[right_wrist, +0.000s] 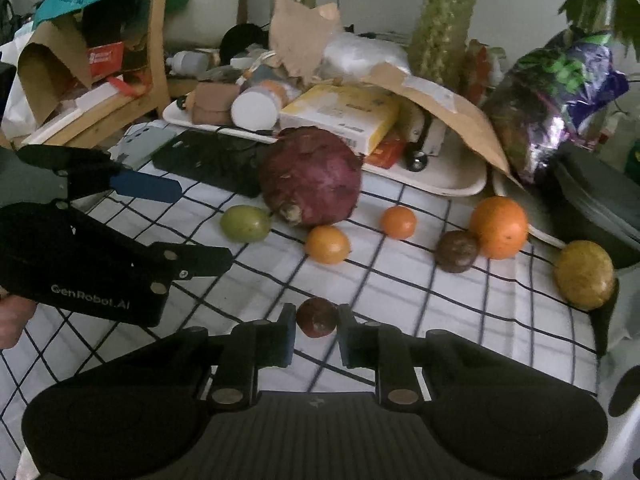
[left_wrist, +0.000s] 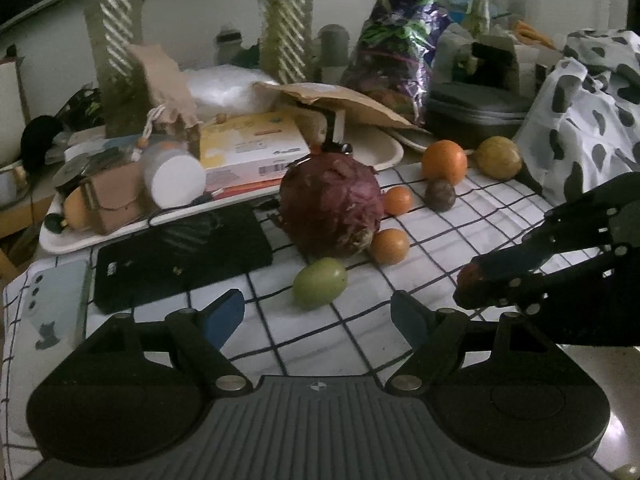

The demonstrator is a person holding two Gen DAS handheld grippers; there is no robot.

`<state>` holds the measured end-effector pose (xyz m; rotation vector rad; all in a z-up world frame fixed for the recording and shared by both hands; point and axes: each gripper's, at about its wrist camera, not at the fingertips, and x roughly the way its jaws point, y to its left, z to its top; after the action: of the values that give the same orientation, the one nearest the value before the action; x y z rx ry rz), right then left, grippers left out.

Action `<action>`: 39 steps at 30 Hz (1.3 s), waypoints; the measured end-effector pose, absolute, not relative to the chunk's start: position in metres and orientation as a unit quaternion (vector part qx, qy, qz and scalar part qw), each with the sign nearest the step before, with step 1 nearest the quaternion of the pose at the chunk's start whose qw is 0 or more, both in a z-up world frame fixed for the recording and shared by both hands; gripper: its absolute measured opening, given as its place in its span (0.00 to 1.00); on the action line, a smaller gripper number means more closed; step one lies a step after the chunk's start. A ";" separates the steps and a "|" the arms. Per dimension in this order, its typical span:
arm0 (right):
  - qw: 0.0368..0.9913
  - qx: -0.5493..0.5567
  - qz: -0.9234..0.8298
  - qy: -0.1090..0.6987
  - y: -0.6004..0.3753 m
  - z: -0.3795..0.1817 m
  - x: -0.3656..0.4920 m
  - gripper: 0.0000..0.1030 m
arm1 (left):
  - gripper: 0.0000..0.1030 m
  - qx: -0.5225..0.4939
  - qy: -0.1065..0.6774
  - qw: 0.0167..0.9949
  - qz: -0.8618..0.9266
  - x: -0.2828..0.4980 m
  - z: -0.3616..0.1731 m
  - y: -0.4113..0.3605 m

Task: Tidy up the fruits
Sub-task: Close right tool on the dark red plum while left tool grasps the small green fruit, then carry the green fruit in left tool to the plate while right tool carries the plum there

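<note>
My right gripper (right_wrist: 317, 322) is shut on a small dark red fruit (right_wrist: 317, 316), low over the checked cloth (right_wrist: 400, 300). In the left wrist view that fruit (left_wrist: 467, 274) shows at the right gripper's tip (left_wrist: 472, 286). My left gripper (left_wrist: 318, 314) stands open with nothing between its blue pads (left_wrist: 224, 314), just short of a green fruit (left_wrist: 319, 283). Behind the green fruit lies a red cabbage (left_wrist: 330, 204). Two small oranges (right_wrist: 327, 245) (right_wrist: 398, 222), a big orange (right_wrist: 498, 227), a dark brown fruit (right_wrist: 456, 251) and a yellow fruit (right_wrist: 584, 274) sit on the cloth.
A white tray (left_wrist: 72, 240) with boxes and a jar lies at the back left, with a black flat case (left_wrist: 180, 256) in front of it. A purple foil bag (right_wrist: 560, 92), a dark zipped case (right_wrist: 600, 200) and a spotted cloth (left_wrist: 580, 120) crowd the right side.
</note>
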<state>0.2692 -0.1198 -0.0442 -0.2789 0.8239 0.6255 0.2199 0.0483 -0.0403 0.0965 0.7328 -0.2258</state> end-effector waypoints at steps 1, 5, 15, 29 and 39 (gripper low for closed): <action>0.860 -0.132 0.298 0.392 -0.122 -0.044 0.270 0.21 | 0.77 0.049 0.355 0.927 -0.111 0.221 -0.041 0.047; 0.861 -0.130 0.296 0.392 -0.131 -0.043 0.269 0.21 | 0.64 0.066 0.349 0.928 -0.114 0.228 -0.044 0.044; 0.867 -0.124 0.292 0.384 -0.149 -0.040 0.267 0.21 | 0.52 0.069 0.352 0.926 -0.114 0.247 -0.057 0.049; 0.867 -0.126 0.297 0.380 -0.150 -0.037 0.263 0.22 | 0.27 0.052 0.364 0.918 -0.149 0.255 -0.063 0.044; 0.872 -0.125 0.298 0.367 -0.152 -0.029 0.254 0.22 | 0.27 0.053 0.353 0.919 -0.166 0.243 -0.049 0.038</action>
<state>0.2539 -0.1525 -0.0293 -0.2619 0.7677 0.6227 0.2433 0.0379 -0.0493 0.1081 0.7265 -0.3420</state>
